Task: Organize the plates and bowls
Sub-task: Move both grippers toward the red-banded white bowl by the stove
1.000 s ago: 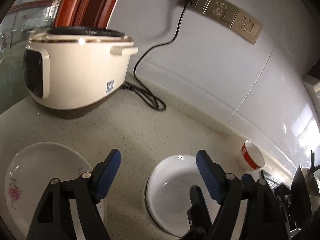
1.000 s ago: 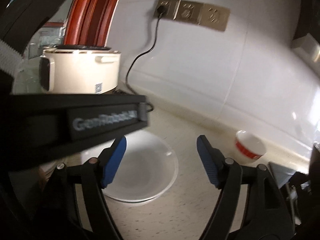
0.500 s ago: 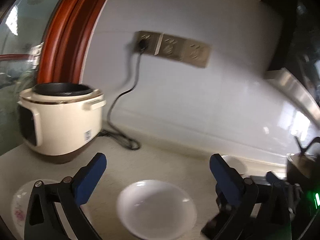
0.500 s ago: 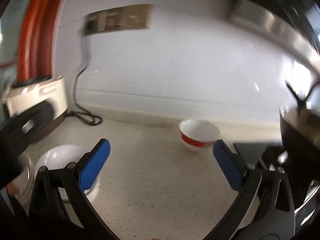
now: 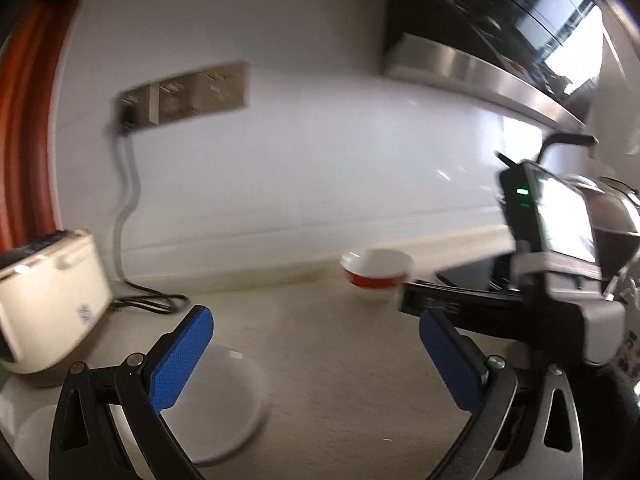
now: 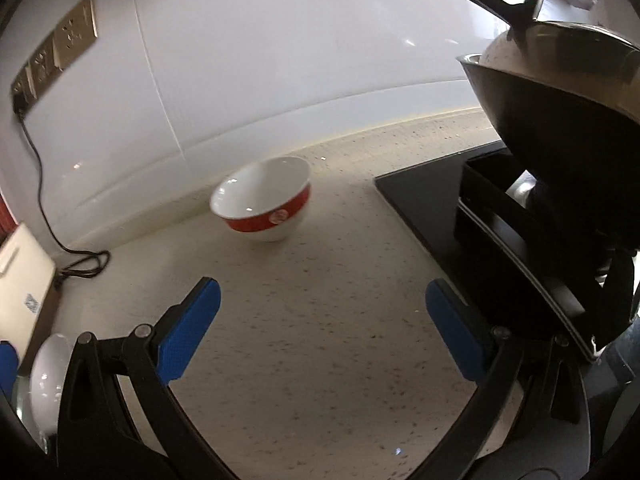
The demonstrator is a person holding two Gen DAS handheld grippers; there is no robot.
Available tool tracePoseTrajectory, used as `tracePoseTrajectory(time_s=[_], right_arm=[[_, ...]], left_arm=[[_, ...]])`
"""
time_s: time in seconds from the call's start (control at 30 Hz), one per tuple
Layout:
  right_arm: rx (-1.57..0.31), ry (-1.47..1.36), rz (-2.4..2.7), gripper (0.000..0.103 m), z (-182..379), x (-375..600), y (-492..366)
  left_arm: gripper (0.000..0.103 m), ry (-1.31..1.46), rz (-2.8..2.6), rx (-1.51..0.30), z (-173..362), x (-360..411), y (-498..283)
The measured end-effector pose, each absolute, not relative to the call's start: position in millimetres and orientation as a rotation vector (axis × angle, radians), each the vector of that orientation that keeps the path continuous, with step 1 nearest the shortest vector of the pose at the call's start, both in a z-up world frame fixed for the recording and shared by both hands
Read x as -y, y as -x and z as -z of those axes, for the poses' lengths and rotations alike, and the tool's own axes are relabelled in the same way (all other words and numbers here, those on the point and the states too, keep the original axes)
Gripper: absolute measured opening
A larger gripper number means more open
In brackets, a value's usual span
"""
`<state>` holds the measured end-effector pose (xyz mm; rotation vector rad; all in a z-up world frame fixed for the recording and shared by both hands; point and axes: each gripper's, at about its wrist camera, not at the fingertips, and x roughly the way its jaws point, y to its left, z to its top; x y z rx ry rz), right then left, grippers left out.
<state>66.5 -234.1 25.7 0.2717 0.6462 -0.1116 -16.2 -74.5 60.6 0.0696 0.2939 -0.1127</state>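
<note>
L gripper point(image 5: 316, 354): jaws wide, nothing btwn pads.
R gripper point(image 6: 320, 328): jaws wide, empty, over bare counter point(image 6: 320, 360).
White bowl point(image 5: 224, 396): just below L gripper's left pad; blurred, prob. a shallow bowl.
Red-band bowl point(image 6: 262, 206): ahead of R gripper, apart from it, near wall.
Stove point(image 6: 424, 204): right of R gripper, wok point(image 6: 560, 92) on it.
Rice cooker point(image 5: 44, 304): far left of L gripper.
</note>
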Motion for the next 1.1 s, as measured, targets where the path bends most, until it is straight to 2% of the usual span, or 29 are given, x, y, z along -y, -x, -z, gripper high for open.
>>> tracePoseTrajectory(time_s=[0.27, 0.77, 1.1], right_arm=[[-0.674, -0.288, 0.167, 0.103, -19.3, 242.9, -73.1], [-0.629, -0.418, 0.133, 0.102, -18.4, 260.9, -72.5], [-0.604, -0.449, 0.060, 0.102, -27.5, 250.7, -109.0]], left_arm=[[0.103, -0.055, 0.206, -0.411, -61.3, 80.7, -25.9], [0.103, -0.013, 0.239, -0.471, -44.5, 76.0, -17.1], [0.103, 0.044, 0.238, -0.519, -37.6, 68.4, -29.0]])
